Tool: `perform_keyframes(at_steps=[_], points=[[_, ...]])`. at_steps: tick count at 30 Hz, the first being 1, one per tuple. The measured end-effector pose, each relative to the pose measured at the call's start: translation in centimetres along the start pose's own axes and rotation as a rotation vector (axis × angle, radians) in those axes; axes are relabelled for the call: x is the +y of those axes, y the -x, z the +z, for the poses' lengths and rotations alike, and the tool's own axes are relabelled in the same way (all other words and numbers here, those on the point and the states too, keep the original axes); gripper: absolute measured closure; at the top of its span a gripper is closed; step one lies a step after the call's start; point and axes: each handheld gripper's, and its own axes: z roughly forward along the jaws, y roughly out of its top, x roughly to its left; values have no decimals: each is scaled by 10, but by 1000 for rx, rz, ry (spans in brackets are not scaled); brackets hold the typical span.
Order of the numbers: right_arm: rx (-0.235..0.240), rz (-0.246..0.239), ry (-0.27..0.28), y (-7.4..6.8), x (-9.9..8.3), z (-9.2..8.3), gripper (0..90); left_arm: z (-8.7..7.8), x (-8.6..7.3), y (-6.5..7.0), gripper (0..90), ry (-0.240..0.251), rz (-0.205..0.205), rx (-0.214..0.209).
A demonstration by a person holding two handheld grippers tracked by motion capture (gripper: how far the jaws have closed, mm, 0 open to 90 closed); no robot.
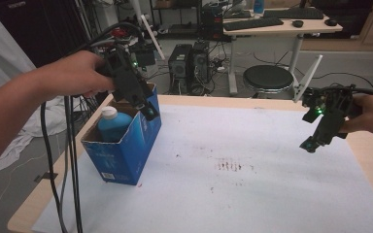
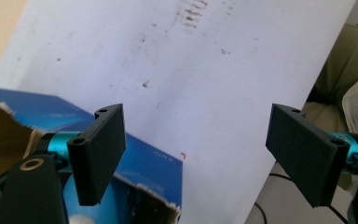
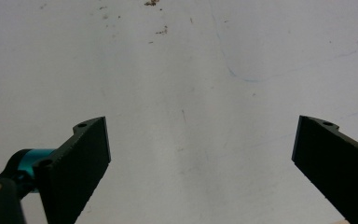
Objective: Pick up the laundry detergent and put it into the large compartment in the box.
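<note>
A blue cardboard box [image 1: 126,150] with torn flaps stands on the left part of the white sheet [image 1: 272,194]. Inside it a blue bottle [image 1: 112,127] with a white cap stands upright. My left gripper [image 1: 148,112] hangs over the box's far right rim, open, with nothing between its jaws. In the left gripper view the gripper [image 2: 200,149] looks down past the box [image 2: 154,163] onto the sheet, and the bottle [image 2: 81,205] shows under one jaw. My right gripper [image 1: 311,144] hovers over the sheet's right side, tilted down. In the right gripper view it [image 3: 200,163] is open and holds nothing.
Brownish stains [image 1: 230,166] mark the sheet's middle. The wooden table [image 1: 369,160] shows bare beyond the sheet's right edge. Black cables [image 1: 70,160] hang from the left hand past the table's left edge. A round stool [image 1: 268,77] and computer towers [image 1: 189,60] stand beyond the far edge.
</note>
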Motion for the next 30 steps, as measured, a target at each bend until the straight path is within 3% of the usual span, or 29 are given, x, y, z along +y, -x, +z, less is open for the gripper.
perform_keyframes(at_steps=[2, 6, 8, 13, 17, 20, 24, 28, 30], points=[[-2, -4, 4, -1, 0, -1, 33, 6, 6, 4, 148, -14, 20, 1], [-7, 2, 8, -3, -3, -3, 33, 14, 14, 8, 130, -17, 38, 4], [-10, 1, 11, -3, -4, -4, 33, 17, 17, 10, 33, -18, 37, 14], [-9, 8, 18, -5, -8, -4, 33, 26, 23, 14, 16, -44, 67, 63], [-11, 6, 25, -6, -10, -5, 33, 33, 30, 20, 16, -58, 102, 49], [-13, 14, 30, -8, -11, -6, 33, 36, 37, 23, 16, -57, 95, 34], [-12, 6, 32, -11, -11, -7, 33, 42, 52, 29, 16, -51, 102, 22], [-13, 10, 30, -13, -12, -7, 33, 51, 69, 36, 16, -59, 149, 2], [-10, 7, 32, -13, -12, -7, 33, 59, 78, 39, 16, -72, 151, -4]])
